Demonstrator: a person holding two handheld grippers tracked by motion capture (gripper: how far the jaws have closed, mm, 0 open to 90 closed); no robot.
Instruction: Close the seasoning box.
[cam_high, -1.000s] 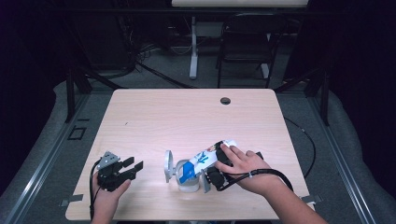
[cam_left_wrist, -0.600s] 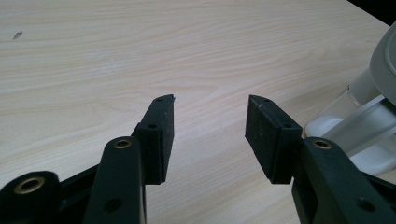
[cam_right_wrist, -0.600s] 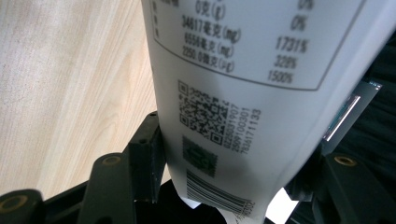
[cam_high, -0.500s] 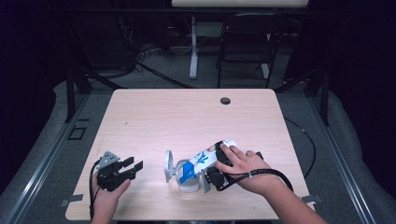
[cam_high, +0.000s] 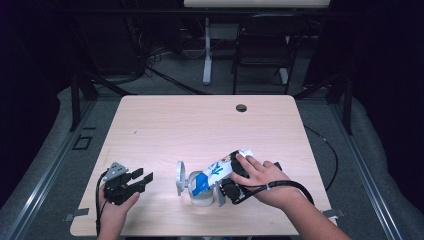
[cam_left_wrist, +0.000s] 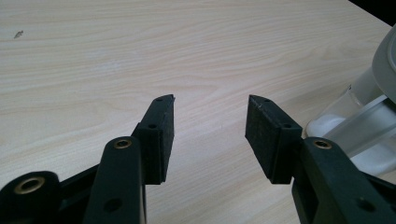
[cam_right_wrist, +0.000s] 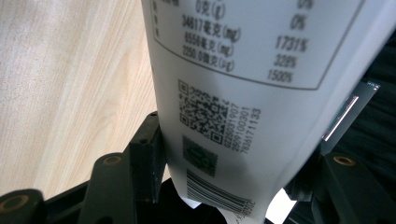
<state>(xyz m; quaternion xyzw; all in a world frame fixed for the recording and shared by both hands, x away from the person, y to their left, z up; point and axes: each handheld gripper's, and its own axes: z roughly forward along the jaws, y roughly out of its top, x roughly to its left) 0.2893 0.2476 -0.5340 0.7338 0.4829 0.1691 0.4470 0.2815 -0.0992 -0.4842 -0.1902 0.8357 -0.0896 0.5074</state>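
Observation:
A white and blue pouch (cam_high: 220, 169) with a printed label (cam_right_wrist: 233, 88) lies tilted, its blue end over a clear jar (cam_high: 200, 196) near the table's front edge. The jar's round grey lid (cam_high: 180, 177) stands swung up on its left. My right gripper (cam_high: 226, 189) is shut on the pouch, whose white back sits between both pads (cam_right_wrist: 148, 154) in the right gripper view (cam_right_wrist: 229, 172). A hand rests on top of the pouch. My left gripper (cam_high: 142, 180) rests at the front left, open, nothing between its fingers (cam_left_wrist: 210, 105). The jar (cam_left_wrist: 369, 116) shows to its right.
The light wooden table (cam_high: 200, 125) has a small round cable hole (cam_high: 241, 108) near its far edge. A black cable (cam_high: 295, 186) loops from the right gripper around the wrist. A chair and stands are on the dark floor beyond the table.

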